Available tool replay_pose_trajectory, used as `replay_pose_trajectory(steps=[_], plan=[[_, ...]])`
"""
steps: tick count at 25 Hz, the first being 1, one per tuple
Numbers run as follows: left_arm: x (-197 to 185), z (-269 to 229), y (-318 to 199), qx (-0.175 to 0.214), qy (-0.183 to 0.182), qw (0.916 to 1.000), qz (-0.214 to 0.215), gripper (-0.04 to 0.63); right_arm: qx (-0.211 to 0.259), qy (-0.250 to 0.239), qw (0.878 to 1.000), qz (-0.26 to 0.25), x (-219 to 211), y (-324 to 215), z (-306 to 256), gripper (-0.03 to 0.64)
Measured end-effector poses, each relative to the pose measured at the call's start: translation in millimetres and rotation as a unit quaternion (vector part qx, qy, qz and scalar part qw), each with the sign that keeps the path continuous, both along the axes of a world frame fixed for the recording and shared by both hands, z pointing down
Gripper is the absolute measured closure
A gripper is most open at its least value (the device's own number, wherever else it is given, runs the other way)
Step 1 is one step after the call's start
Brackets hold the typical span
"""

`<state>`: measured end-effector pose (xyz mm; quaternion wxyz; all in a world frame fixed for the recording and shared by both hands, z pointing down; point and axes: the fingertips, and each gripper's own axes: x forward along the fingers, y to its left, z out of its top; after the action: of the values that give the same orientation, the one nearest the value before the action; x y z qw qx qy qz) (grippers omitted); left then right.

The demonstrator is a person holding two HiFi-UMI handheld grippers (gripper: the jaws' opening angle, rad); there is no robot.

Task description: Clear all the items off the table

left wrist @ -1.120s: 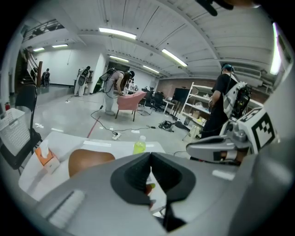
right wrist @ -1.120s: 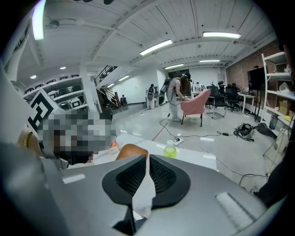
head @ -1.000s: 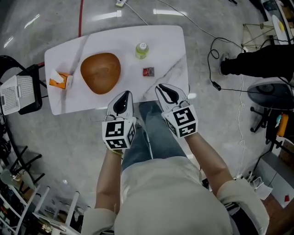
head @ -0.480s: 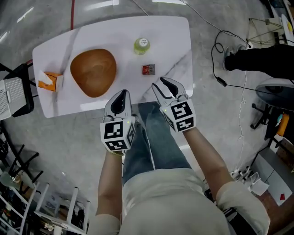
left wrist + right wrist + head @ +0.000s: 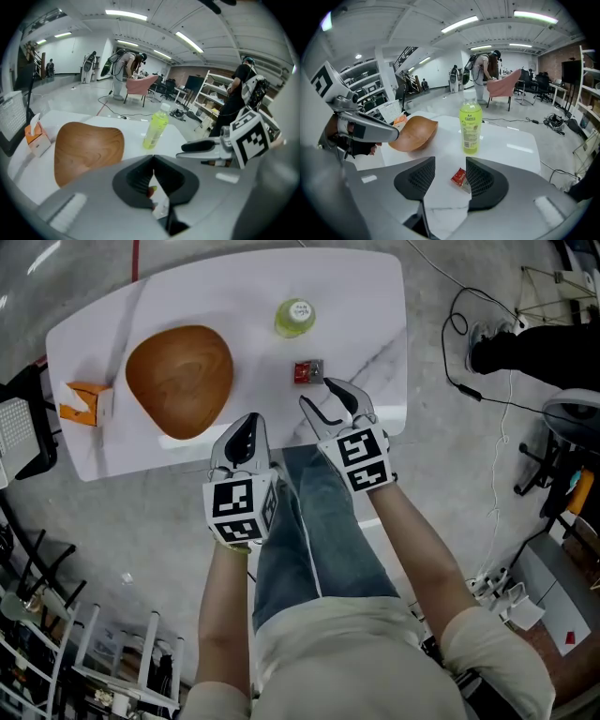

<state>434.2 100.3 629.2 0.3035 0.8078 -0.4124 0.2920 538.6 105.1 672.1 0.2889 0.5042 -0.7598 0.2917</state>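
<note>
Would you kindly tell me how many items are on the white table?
4: orange carton at the left end, wooden bowl beside it, green bottle toward the far edge, red packet near the right claw. None appear hidden.

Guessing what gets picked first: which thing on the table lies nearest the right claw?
The small red packet, just ahead of the right claw, whose jaws have just been opening, empty. The bottle, wooden bowl and orange box sit farther off.
</note>
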Motion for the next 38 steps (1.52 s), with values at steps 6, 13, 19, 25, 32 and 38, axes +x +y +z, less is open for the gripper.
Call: replay_pose_trajectory(steps=[6,13,19,25,32,38], plan=[[-3,27,3,-0.015,-0.006,0.9999,0.001,0.586,-0.019,0.015,1.0,-0.013,-5,-3,40,0.389],[-10,53,10,-0.038,-0.011,0.9992,-0.002,0.586,-0.048,0.031,0.998,-0.034,-9,-3,88,0.352],[-8,69,12,-0.046,-0.009,0.9989,0.007,0.586,-0.06,0.045,0.996,-0.041,-9,-9,117,0.322],[-5,76,12,-0.048,-0.003,0.9988,0.007,0.586,-0.071,0.052,0.995,-0.043,-8,-15,134,0.309],[-2,81,17,-0.054,0.0,0.9985,0.008,0.586,-0.055,0.088,0.993,-0.056,-5,-25,141,0.318],[6,78,21,-0.055,0.006,0.9984,0.016,0.586,-0.053,0.093,0.993,-0.042,0,-27,140,0.356]])
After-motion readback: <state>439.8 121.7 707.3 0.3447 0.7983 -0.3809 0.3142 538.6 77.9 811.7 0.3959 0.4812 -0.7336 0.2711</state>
